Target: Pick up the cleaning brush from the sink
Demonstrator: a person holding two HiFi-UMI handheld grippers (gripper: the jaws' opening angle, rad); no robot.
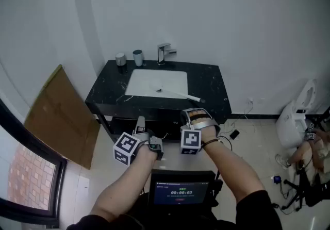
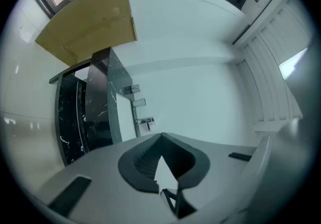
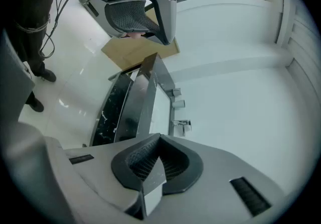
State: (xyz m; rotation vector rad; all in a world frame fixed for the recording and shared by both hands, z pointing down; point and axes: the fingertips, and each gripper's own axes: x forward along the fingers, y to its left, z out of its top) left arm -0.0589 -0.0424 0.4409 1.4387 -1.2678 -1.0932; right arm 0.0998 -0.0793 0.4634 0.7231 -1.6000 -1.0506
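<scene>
The cleaning brush (image 1: 178, 94) is lying flat in the white rectangular sink (image 1: 142, 82). Its long axis is running diagonally: the head end is sitting near the basin's middle, and the slim white handle is crossing the right rim, so its dark tip is pointing front-right onto the black, white-veined marble counter (image 1: 211, 84). Only the head view is showing the brush.

A chrome faucet (image 1: 164, 53) is standing behind the basin, with two cups (image 1: 129, 59) to its left. A flat brown cardboard sheet (image 1: 59, 115) is leaning on the wall beside the vanity.

Both claws are hanging well in front of the vanity, apart from the brush. The left gripper (image 1: 140, 122) is showing its ribbed dark pads pressed together on nothing in its own view (image 2: 160, 165). The right gripper (image 1: 195, 114) is likewise closed and empty (image 3: 153, 168). The right gripper view alone is catching the left gripper from the side, while both gripper views are showing the vanity tipped sideways.
</scene>
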